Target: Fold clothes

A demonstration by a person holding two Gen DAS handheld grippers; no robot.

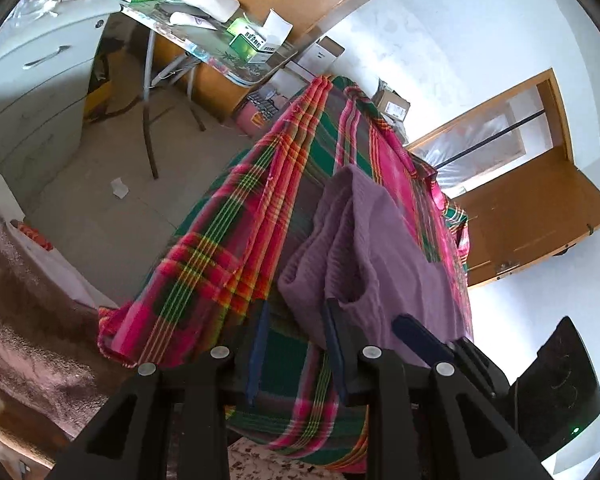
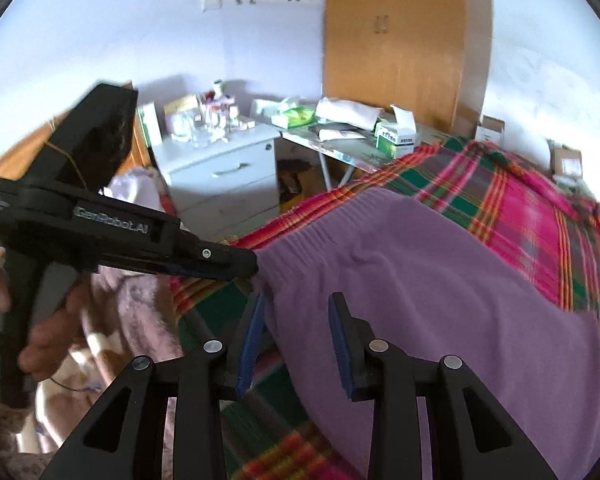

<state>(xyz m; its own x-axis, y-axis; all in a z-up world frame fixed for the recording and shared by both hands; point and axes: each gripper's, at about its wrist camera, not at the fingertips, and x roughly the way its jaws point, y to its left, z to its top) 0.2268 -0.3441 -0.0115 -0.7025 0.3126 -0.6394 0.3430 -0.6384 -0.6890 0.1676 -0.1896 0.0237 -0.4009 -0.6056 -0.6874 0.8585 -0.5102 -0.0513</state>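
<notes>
A purple knit garment (image 2: 440,300) lies on a bed covered by a pink and green plaid blanket (image 2: 512,208). My right gripper (image 2: 296,304) is open, low over the garment's near edge, with purple cloth showing between its fingers. My left gripper (image 1: 296,316) is also open. Its right finger overlaps the garment (image 1: 364,248), and plaid blanket (image 1: 228,240) shows in the gap. In the right wrist view the left gripper (image 2: 244,266) comes in from the left, its tip at the garment's ribbed hem, with a hand (image 2: 48,332) holding it. The right gripper (image 1: 416,334) appears beside the garment in the left wrist view.
A white drawer cabinet (image 2: 216,172) and a folding table (image 2: 340,140) cluttered with boxes and packets stand beyond the bed. A wooden wardrobe (image 2: 396,40) is behind them. A fluffy brown blanket (image 1: 24,320) lies left of the plaid one. A wooden-framed window (image 1: 500,128) is open.
</notes>
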